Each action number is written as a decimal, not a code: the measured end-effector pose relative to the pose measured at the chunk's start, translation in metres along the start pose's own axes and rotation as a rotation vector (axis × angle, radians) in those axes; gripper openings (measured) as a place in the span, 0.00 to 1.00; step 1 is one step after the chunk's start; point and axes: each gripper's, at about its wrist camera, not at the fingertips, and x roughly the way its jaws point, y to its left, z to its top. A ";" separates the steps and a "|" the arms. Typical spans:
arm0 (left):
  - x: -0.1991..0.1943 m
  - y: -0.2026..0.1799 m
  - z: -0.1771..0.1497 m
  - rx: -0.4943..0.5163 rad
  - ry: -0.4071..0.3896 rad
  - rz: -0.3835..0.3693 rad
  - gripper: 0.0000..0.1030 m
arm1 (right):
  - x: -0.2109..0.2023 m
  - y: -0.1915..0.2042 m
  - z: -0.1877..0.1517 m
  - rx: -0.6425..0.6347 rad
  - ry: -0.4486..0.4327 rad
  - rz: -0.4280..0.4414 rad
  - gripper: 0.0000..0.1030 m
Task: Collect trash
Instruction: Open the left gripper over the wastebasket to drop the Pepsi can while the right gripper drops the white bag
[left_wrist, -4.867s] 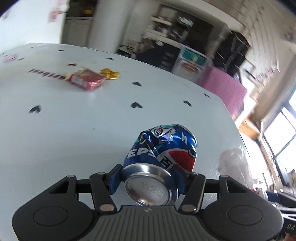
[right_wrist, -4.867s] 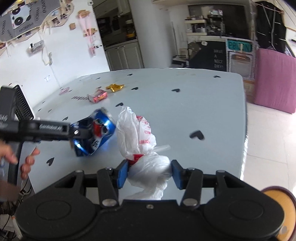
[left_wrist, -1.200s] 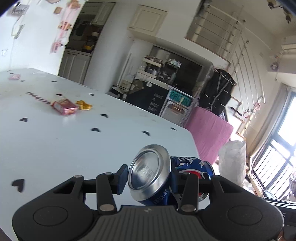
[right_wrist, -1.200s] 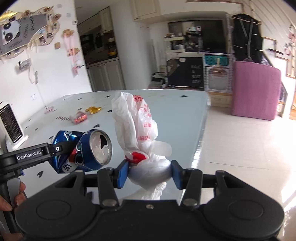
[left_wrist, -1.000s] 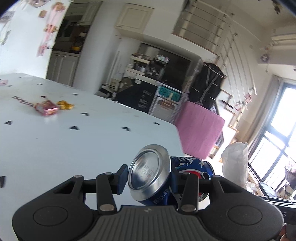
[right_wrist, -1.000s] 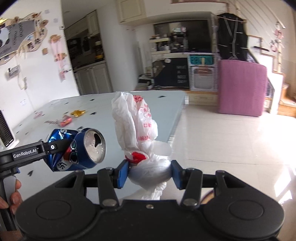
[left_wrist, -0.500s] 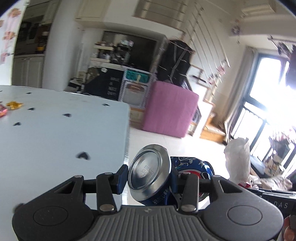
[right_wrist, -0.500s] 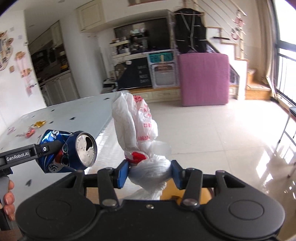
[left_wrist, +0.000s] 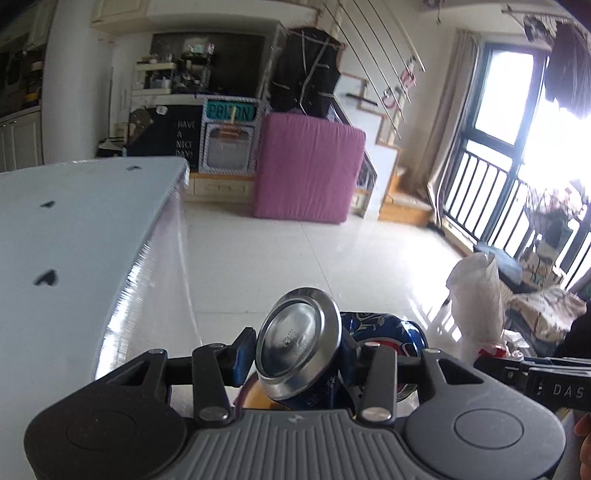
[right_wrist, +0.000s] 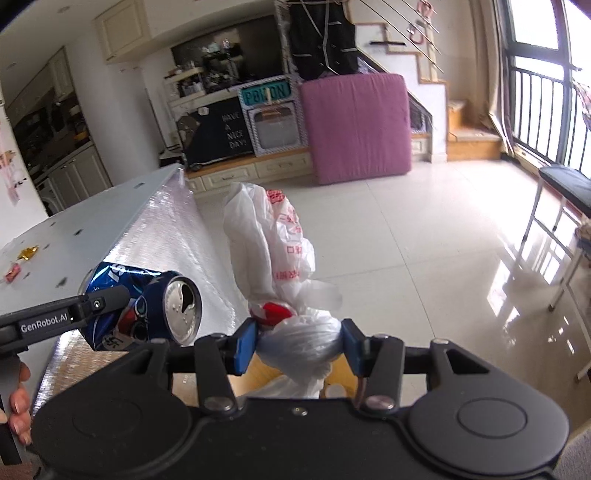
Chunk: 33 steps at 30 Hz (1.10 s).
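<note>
We hold the crushed blue can (left_wrist: 332, 354) in the left tongs (left_wrist: 301, 360), the pads clamped across its dented body, the silver base turned toward the camera. It looks empty and light; the thin wall gives under pressure, so a squeeze across the crumpled middle holds better than one on the slick round rim. It hangs off the table (left_wrist: 74, 229), past its near edge, above the tiled floor.

Beside the can, on the side away from the table, the right tongs (right_wrist: 299, 345) are clenched on the knotted white plastic bag (right_wrist: 273, 251). The bag is soft and nearly weightless, slippery film, so the tight knot is the sound place to grip; its loose top stands free above the pads.

On the table behind the can, a gold wrapper (right_wrist: 27, 253) and a small red packet (right_wrist: 13, 275) lie uncollected, near each other.
</note>
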 end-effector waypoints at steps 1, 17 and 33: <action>0.007 -0.003 -0.003 0.005 0.013 0.001 0.45 | 0.004 -0.005 -0.001 0.007 0.008 -0.004 0.48; 0.150 -0.006 -0.051 0.054 0.247 0.051 0.45 | 0.102 -0.069 -0.022 0.101 0.188 -0.025 0.48; 0.275 -0.033 -0.152 0.339 0.577 0.025 0.45 | 0.186 -0.070 -0.021 0.077 0.290 0.050 0.48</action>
